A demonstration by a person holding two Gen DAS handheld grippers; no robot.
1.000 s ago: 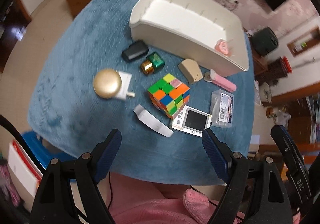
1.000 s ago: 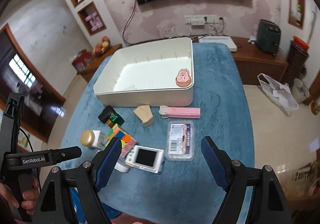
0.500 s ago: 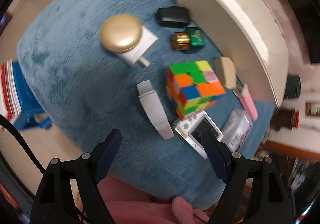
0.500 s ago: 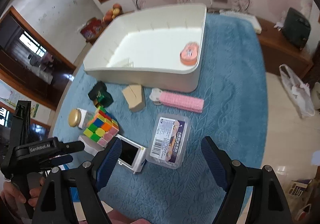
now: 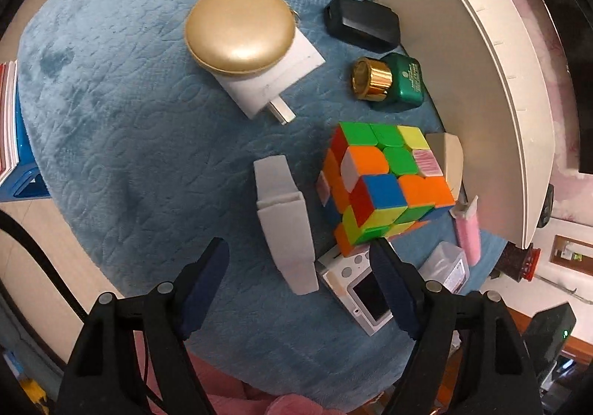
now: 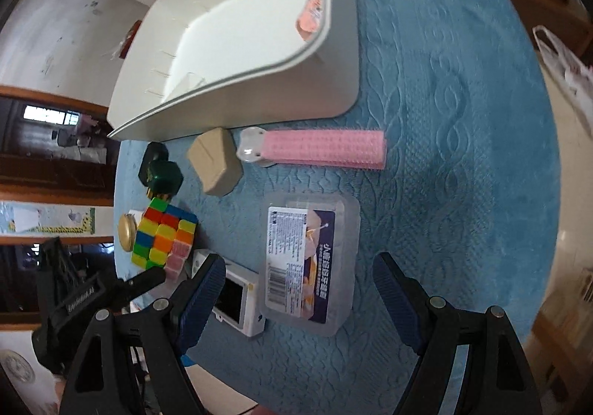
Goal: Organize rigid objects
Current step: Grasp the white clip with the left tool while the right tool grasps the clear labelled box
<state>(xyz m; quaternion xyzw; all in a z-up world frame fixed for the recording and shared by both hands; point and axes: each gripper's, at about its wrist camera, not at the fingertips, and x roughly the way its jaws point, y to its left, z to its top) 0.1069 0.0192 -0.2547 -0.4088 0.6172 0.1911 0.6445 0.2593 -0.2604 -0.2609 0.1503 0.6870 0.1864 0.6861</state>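
Note:
Small objects lie on a blue cloth in front of a white bin. My left gripper is open and empty, hovering over a flat white piece beside a colourful cube. My right gripper is open and empty above a clear plastic box. A small white device with a screen lies between cube and box. A pink brush, a tan block and a green bottle lie near the bin. A pink item lies inside the bin.
A gold round compact rests on a white plug adapter. A black case lies by the bin's corner. The left gripper shows in the right wrist view. The table edge runs close below both grippers.
Both grippers have moved down and closer to the table. The left one has closed in on the white piece and cube, the right one on the clear box. Nothing was picked up.

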